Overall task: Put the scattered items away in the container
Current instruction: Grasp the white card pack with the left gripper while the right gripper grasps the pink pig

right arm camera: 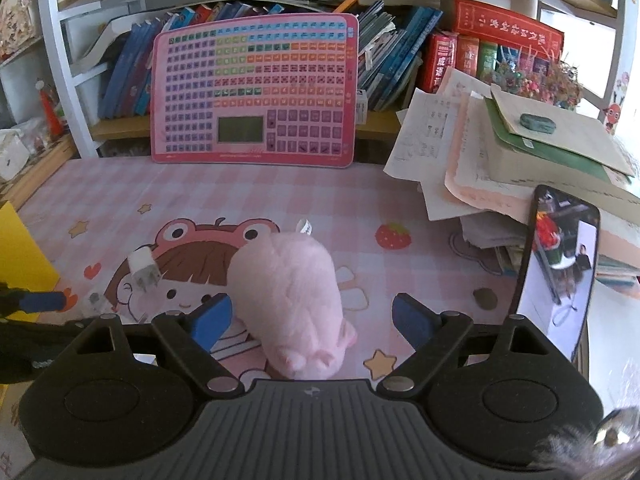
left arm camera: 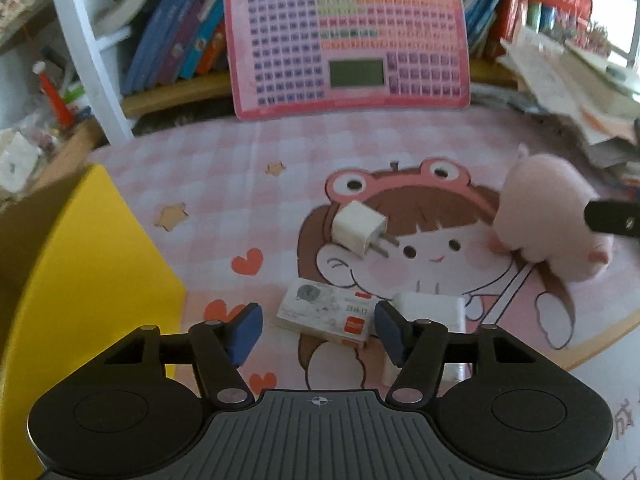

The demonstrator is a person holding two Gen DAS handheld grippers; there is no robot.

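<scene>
Hand-held gripper on the left point(left arm camera: 318, 330): jaws partly apart, straddling a flat printed card pack point(left arm camera: 326, 316) lying on the bench point(left arm camera: 208, 184), blue pads not yet pressing on it. Hand-held gripper on the right point(right arm camera: 312, 320): jaws spread wide, reaching around a pink plush pig point(right arm camera: 290, 296), left pad just beside its flank, right pad well clear, nothing gripped.

Likely troubles, judged from the layout:
- Card pack thin, hard-edged and probably slick; could pinch at a corner and skid or tip out.
- White folded tissue packet point(left arm camera: 434, 308) touching the pack's right side, right under one pad; could get caught in the same squeeze or dragged along.
- Plush soft, rounded and fuzzy; could squash and roll out of the jaws if taken off-centre, or hang lopsided.
- Both tools working close together near the middle of the mat; risk of bumping.
- Upright phone point(right arm camera: 556, 276) at the right edge, leaning; could be knocked over by a wide swing.

Also waiting: white charger plug point(left arm camera: 360, 230), a smooth rigid cube with two metal prongs, lying on its side between pack and plush. Yellow container point(left arm camera: 92, 248), stiff flat-walled, at the left, near the card pack and well apart from the plush.
</scene>
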